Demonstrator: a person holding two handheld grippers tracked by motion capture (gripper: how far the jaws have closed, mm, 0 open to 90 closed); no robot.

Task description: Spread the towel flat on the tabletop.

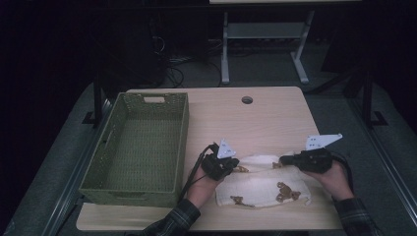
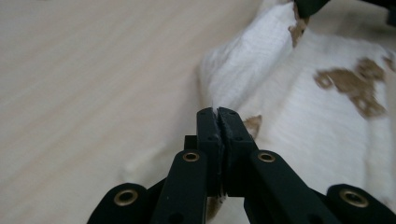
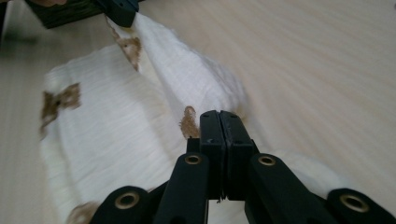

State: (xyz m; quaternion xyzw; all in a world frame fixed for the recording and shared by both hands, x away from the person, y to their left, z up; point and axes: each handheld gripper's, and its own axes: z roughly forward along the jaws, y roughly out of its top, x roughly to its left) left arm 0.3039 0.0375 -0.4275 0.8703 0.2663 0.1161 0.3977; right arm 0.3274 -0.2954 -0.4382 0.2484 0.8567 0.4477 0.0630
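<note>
High view: a white cloth [image 1: 263,186] printed with brown figures lies on the pale wooden worktop [image 1: 265,120], just to the right of a green woven basket [image 1: 140,147] and close to the person's edge. The left gripper [image 1: 232,165] holds the cloth's far left corner, on the side nearest the basket, and the right gripper [image 1: 285,160] holds its far right corner, on the side away from the basket. Between the two, the cloth's far edge is lifted into a raised fold, while the near part lies flat.

Left gripper view: the black fingers [image 2: 208,133] are pressed together with a thin sliver of cloth [image 2: 303,116] pinched at their tips. Right gripper view: its fingers [image 3: 212,130] are likewise clamped together on the cloth's [image 3: 116,135] edge, beside a brown figure. The other gripper grips the far corner at the top, in front of the basket [image 3: 65,13].
</note>
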